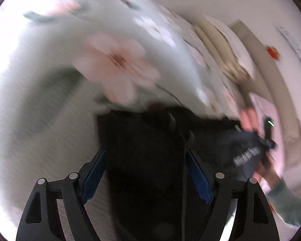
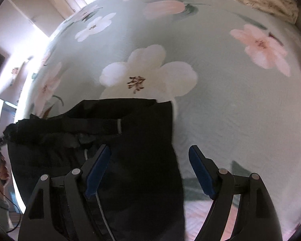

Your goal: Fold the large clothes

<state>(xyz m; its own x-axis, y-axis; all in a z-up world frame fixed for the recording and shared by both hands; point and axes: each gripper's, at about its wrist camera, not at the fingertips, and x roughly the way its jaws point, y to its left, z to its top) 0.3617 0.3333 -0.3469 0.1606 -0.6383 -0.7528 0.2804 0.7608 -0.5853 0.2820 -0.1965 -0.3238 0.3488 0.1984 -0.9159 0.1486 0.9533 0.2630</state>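
A black garment (image 1: pixel 146 160) lies on a pale green bedspread with big pink and white flowers (image 1: pixel 114 64). The left wrist view is motion-blurred. My left gripper (image 1: pixel 145 154) is open above the garment, its blue-padded fingers (image 1: pixel 94 172) on either side of the cloth. In the right wrist view the garment (image 2: pixel 130 150) lies partly folded, a strap across its upper part. My right gripper (image 2: pixel 149 152) is open over the garment's right edge, one finger (image 2: pixel 98 170) over the cloth and the other over the bedspread (image 2: pixel 230 104). The other hand with its gripper (image 1: pixel 256 138) shows at the right of the left wrist view, next to cloth with white lettering.
Beige folded bedding (image 2: pixel 271 2) lies at the bed's far corner. A doorway and bright window light (image 2: pixel 30 20) are at the left of the right wrist view. White walls (image 1: pixel 250 4) rise behind the bed.
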